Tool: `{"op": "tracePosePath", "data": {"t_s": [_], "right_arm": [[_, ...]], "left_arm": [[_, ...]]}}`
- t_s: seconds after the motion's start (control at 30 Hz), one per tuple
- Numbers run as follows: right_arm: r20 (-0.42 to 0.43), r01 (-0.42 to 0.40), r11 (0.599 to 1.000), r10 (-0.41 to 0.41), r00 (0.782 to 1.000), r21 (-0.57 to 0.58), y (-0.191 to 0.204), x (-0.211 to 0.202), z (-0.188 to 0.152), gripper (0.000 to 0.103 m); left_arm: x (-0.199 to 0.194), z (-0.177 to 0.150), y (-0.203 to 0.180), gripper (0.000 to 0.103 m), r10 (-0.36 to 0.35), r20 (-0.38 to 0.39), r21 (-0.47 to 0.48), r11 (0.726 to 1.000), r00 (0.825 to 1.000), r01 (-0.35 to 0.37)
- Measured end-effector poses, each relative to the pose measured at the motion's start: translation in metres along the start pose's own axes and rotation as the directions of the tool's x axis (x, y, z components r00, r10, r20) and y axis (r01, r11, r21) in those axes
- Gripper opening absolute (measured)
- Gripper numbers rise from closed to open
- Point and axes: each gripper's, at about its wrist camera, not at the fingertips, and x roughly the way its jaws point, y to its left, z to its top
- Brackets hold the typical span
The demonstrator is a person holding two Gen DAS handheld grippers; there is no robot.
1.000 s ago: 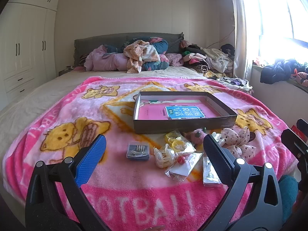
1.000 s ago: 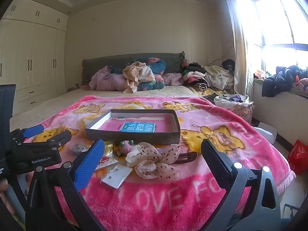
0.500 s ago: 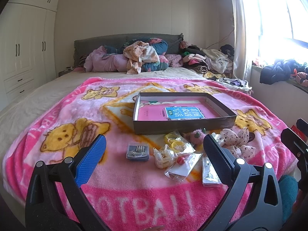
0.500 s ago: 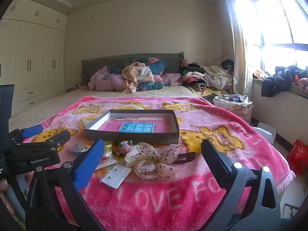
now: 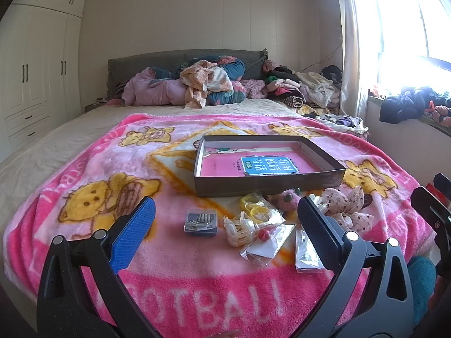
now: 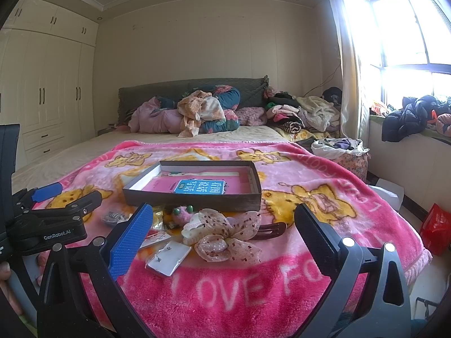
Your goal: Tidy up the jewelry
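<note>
Both claws, left claw (image 5: 225,233) and right claw (image 6: 222,235), wide, empty; box (image 5: 267,187) at 12 o'clock holds no jewelry; bow clip (image 6: 225,235) and packets (image 5: 266,240) unsorted.

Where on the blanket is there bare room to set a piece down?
Bare blanket left of the box and the small clear case, plus the strip nearest the camera. Crowded: right of that case, to the bow clip.

A dark shallow box (image 6: 194,199) sits on the pink blanket (image 6: 253,281). Just in front of the box lies a spotted fabric bow clip (image 6: 225,239), between the wide-spread fingers of the right gripper (image 6: 222,242), with a small clear packet (image 6: 168,257) beside it.
</note>
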Motion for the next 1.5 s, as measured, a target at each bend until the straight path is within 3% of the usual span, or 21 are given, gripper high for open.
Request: {"op": "tracePosePath", "data": {"t_s": [0.87,1.3,1.5], "right_arm": [[-0.013,-0.002,1.000,0.002,1.000,0.000,-0.003,0.000,-0.001,0.097],[-0.126,-0.041,0.999,0.038,0.991,-0.019,0.010,0.034,0.002,0.097],[-0.189,-0.042,0.999,0.041,0.981,0.003,0.007,0.057,0.002,0.097]], "left_arm": [[0.002,0.002,-0.016,0.093,-0.002,-0.014,-0.016,1.000,1.000,0.002],[0.021,-0.006,0.022,0.093,-0.012,-0.070,-0.101,0.995,0.997,0.005],[0.036,-0.008,0.033,0.093,-0.004,-0.118,-0.092,0.996,0.993,-0.007]]}}
